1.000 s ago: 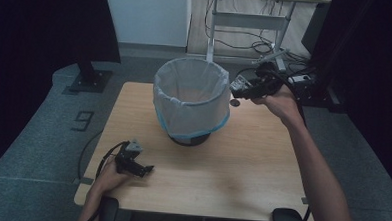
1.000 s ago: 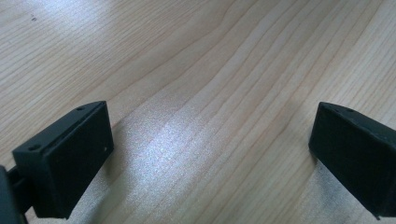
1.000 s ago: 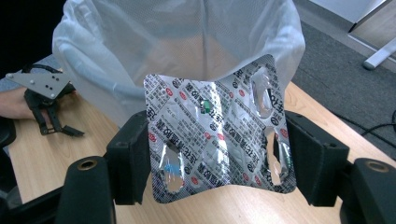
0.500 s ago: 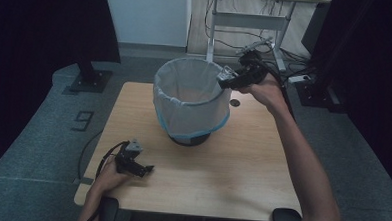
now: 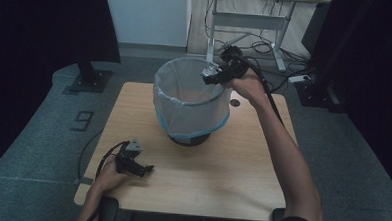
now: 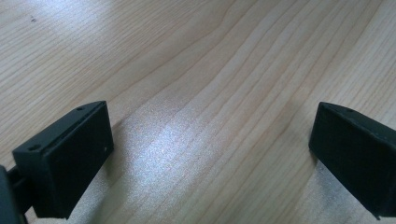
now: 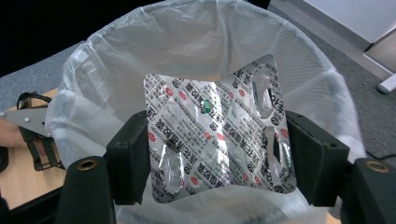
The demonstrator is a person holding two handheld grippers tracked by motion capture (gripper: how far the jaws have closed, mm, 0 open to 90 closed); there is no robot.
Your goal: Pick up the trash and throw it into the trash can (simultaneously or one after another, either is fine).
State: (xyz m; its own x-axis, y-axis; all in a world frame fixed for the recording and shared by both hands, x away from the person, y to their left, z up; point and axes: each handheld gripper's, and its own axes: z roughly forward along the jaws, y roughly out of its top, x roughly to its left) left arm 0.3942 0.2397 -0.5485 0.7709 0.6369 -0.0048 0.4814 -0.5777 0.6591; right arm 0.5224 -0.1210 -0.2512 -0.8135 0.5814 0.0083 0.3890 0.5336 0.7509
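Our right gripper [image 7: 219, 154] pinches a silver blister pack [image 7: 219, 140] by its edges — above the bag-lined bin [image 5: 191, 108]; our left gripper [image 6: 210, 154] rests jaws spread on the wooden table [image 5: 221, 181].

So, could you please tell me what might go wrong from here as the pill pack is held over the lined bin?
1. The right gripper pinches the blister pack by its side edges, and the foil looks buckled, so it may spring out sideways.
2. In the high view the right gripper sits at the bin's rim, so a release here could drop the pack onto the table.
3. The loose liner might snag the fingers.
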